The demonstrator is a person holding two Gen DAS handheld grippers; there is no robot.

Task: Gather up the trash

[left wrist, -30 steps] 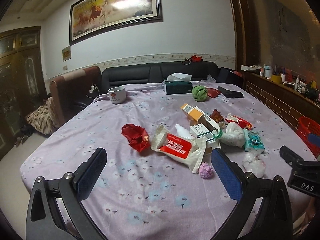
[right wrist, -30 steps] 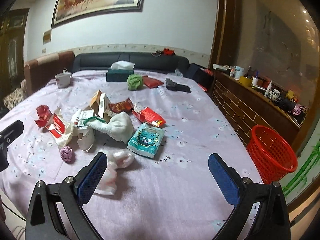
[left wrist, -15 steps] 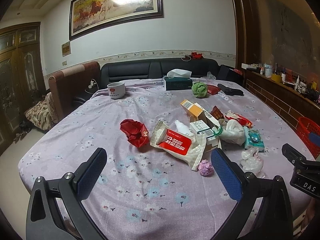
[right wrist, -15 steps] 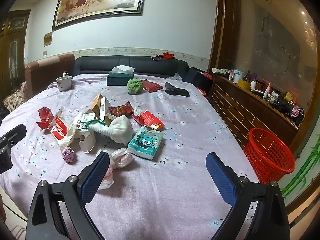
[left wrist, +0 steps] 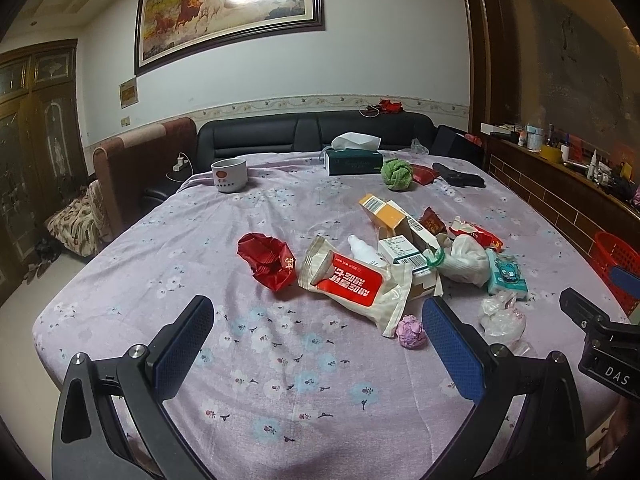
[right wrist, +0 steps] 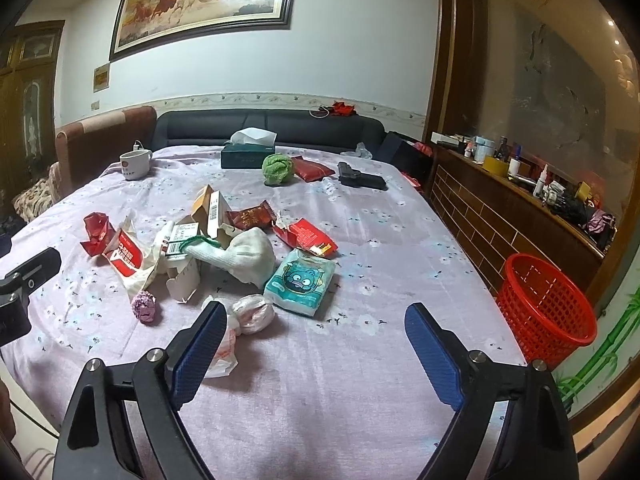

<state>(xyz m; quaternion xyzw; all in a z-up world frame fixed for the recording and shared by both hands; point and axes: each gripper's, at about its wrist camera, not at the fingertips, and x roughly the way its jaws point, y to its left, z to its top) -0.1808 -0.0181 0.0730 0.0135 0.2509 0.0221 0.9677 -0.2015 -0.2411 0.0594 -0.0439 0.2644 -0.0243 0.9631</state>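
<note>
While trash lies heaped mid-tabletop (left wrist: 168,264) | left tongs (left wrist: 316,316) released, nothing between | right tongs (right wrist: 316,322) closing, empty, crumpled plastic bag (right wrist: 240,320) just beside left pad | red basket (right wrist: 546,304) on floor, right of tabletop.

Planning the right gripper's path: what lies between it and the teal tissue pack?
Right wrist view: only bare cloth between right gripper, jaws closing on nothing, and teal tissue pack.
</note>
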